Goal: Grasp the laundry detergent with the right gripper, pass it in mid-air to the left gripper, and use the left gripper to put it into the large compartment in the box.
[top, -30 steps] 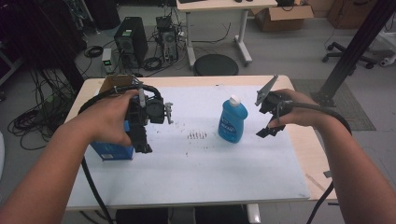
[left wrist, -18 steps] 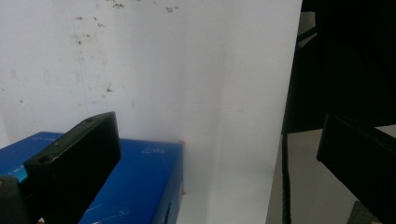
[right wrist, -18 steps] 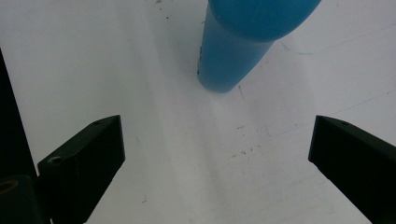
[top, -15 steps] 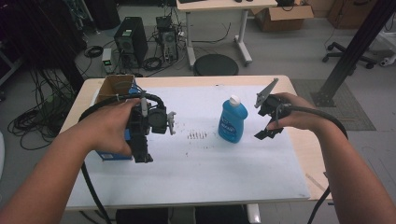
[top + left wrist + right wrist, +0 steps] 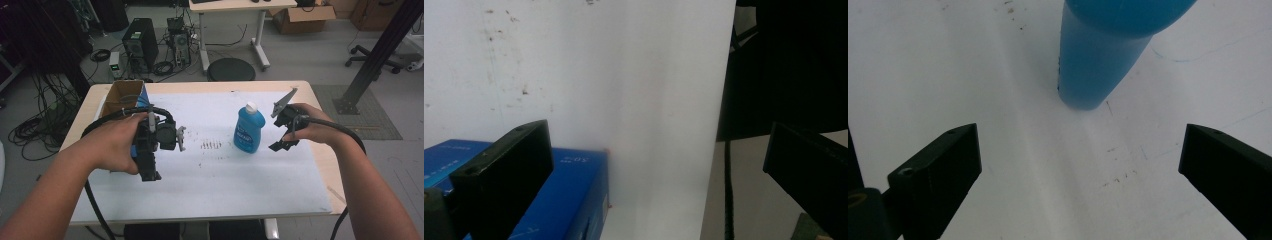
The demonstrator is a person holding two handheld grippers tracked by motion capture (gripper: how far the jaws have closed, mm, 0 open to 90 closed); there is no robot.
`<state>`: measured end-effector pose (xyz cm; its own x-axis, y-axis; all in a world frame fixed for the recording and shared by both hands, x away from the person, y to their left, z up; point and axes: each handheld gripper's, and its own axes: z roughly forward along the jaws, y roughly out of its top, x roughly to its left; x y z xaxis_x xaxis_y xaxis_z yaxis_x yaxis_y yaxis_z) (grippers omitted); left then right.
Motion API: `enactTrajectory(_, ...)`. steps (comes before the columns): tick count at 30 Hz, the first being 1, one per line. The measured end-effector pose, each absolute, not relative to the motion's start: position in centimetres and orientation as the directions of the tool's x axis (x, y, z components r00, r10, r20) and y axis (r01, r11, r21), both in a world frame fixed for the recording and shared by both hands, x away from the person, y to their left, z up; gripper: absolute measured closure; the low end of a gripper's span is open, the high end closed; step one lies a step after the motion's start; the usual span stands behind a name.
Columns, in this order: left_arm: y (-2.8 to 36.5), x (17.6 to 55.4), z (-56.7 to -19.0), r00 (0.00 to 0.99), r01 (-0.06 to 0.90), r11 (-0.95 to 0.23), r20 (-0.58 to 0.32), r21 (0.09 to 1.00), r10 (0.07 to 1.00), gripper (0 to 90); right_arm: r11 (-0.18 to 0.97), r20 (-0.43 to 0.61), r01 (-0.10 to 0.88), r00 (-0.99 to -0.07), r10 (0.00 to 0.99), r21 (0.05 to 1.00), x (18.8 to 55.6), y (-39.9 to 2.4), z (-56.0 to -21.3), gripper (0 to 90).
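Right gripper [image 5: 281, 123] jaws wide apart, blue dish-soap bottle [image 5: 249, 128] just ahead; likely smooth, slippery plastic, squeezable; grip mid-body. Left gripper [image 5: 150, 160] also spread, above blue box [image 5: 574, 185]

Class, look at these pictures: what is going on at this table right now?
A person holds a two-jaw gripper in each hand above a table covered in white paper. The right gripper, jaws wide open, hangs just right of an upright blue bottle without touching it. The left gripper, also open, hovers over a blue box near the table's left edge. Nothing is gripped yet. An open cardboard box sits at the far left corner.
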<state>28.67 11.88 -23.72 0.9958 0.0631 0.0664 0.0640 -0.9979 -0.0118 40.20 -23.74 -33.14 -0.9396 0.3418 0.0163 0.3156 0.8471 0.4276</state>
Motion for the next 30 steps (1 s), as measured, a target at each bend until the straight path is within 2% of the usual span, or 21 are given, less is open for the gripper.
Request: enactTrajectory(30,12.6,27.7,-25.4,0.997,0.064,-0.998,0.046,-0.017,0.063,0.3,0.730,0.048,0.368,-0.906,0.420,0.575,40.7,-23.0,-37.4,3.4)
